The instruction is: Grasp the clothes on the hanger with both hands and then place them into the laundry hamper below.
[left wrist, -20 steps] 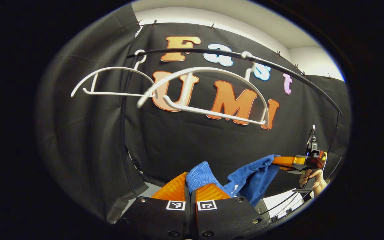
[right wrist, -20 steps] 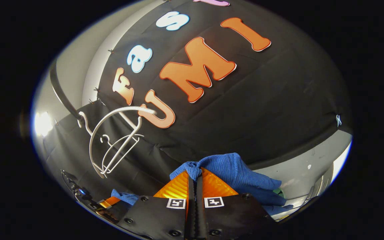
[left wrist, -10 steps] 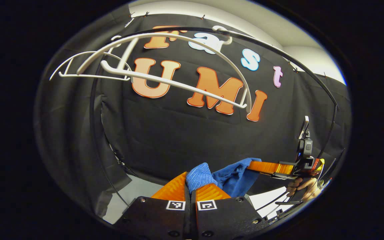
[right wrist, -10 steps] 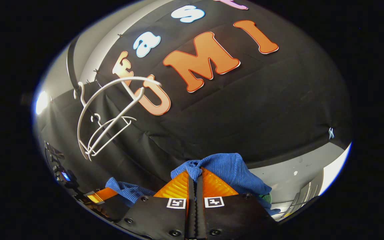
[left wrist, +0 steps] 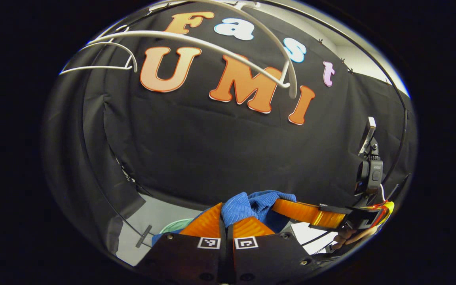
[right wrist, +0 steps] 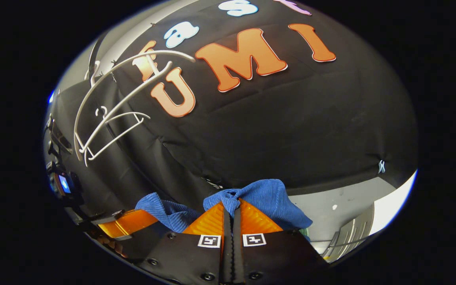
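Note:
A blue knit garment (left wrist: 239, 206) is off the hangers and bunched between my two grippers. In the left gripper view my left gripper (left wrist: 226, 217) is shut on one fold of it. The right gripper (left wrist: 281, 206) comes in from the right, its orange fingers pinching the same cloth close by. In the right gripper view my right gripper (right wrist: 231, 209) is shut on the garment (right wrist: 269, 196), and the left gripper (right wrist: 147, 217) holds the cloth at lower left. Two bare white hangers (left wrist: 212, 43) hang on a black rail above. A pale green rim (left wrist: 174, 226), perhaps the hamper, shows low down.
The black rail (left wrist: 394, 103) arcs overhead and down the right side. The hangers (right wrist: 105, 107) sit high at left in the right gripper view. A hand (left wrist: 346, 236) holds the right gripper. Grey floor (right wrist: 342, 206) lies beneath the cloth wall.
Both grippers have come down with the garment and drawn closer together. The hangers have risen toward the top of both views, and the cloth between the grippers has bunched up.

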`<action>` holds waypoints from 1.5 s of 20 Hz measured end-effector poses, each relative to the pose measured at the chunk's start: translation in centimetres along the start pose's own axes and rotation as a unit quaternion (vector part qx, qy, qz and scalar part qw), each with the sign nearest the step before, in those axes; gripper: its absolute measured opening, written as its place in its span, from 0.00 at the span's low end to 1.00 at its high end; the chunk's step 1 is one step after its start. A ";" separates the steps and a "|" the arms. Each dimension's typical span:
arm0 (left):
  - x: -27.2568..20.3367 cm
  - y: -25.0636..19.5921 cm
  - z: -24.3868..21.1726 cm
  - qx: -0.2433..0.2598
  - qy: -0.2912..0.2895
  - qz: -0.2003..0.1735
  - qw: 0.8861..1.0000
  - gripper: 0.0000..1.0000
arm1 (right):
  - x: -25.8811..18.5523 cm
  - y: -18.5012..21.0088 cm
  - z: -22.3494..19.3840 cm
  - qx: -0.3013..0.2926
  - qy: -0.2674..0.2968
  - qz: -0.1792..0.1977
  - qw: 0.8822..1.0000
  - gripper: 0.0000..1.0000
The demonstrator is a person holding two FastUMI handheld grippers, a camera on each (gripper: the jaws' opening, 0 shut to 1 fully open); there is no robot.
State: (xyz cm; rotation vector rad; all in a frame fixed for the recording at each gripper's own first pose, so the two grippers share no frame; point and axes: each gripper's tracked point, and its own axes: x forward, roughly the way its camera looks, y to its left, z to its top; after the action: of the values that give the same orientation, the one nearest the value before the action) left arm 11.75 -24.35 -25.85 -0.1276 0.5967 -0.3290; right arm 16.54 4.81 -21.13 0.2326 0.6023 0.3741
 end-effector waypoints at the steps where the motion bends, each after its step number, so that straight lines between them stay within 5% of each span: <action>1: 0.4 0.0 -0.7 0.001 0.008 0.001 1.000 0.00 | 0.3 -0.4 -0.5 -0.006 0.005 -0.007 1.000 0.07; 15: 5.6 0.3 -7.5 -0.005 0.154 0.032 0.987 0.00 | 5.3 -6.9 -9.9 -0.039 0.103 -0.106 0.988 0.07; 30: 4.1 1.2 -9.6 -0.002 0.310 0.076 0.948 0.00 | 10.1 -9.7 -19.4 -0.028 0.248 -0.151 0.956 0.08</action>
State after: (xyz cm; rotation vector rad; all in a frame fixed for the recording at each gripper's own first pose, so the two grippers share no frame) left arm 9.79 -24.80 -36.18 0.0241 1.2240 -0.2142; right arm 15.42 2.15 -44.84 -0.0143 1.1058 0.1489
